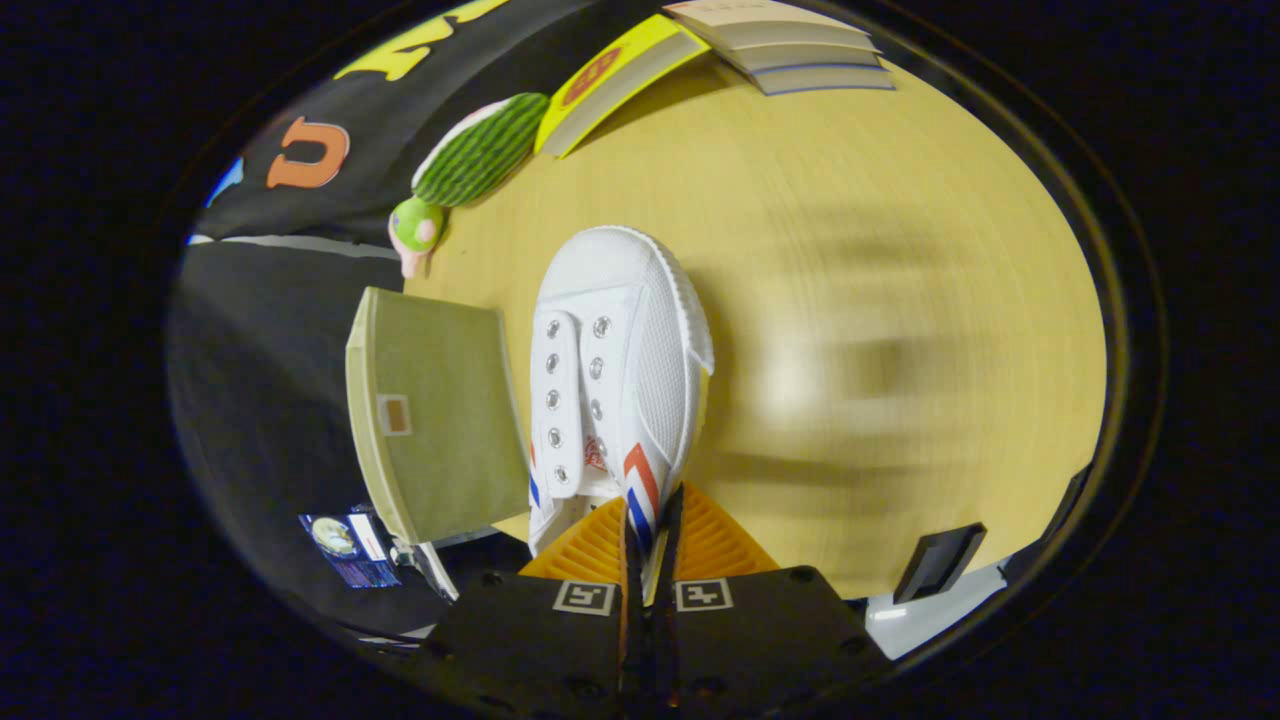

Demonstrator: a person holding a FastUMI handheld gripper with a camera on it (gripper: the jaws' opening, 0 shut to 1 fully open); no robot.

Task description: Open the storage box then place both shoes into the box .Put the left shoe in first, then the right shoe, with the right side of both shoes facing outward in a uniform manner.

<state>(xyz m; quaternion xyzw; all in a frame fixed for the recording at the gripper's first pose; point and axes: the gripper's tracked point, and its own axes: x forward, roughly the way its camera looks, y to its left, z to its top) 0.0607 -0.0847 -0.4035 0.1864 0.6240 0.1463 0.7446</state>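
White shoe clamped in my gripper: both fingers pressed on the side wall near the heel opening, the red and blue stripes sitting right at the pinch. Jaws nearly together, only the thin canvas edge between them. Shoe runs straight ahead from my fingers, toe pointing away, lace eyelets facing up, no laces threaded. It looks lifted above the wooden table; the tabletop under it smears with motion blur, so I cannot tell if the sole touches anything.

Just left of the shoe, touching or nearly so, a flat olive-green panel with a small tan label, tilted; probably the storage box or its lid, I cannot tell which.

Beyond the toe, to the left, a green striped plush toy lying at the table edge. Further off, a yellow book and a stack of pale books, close to each other.

Small dark object near the table's edge, right of my fingers
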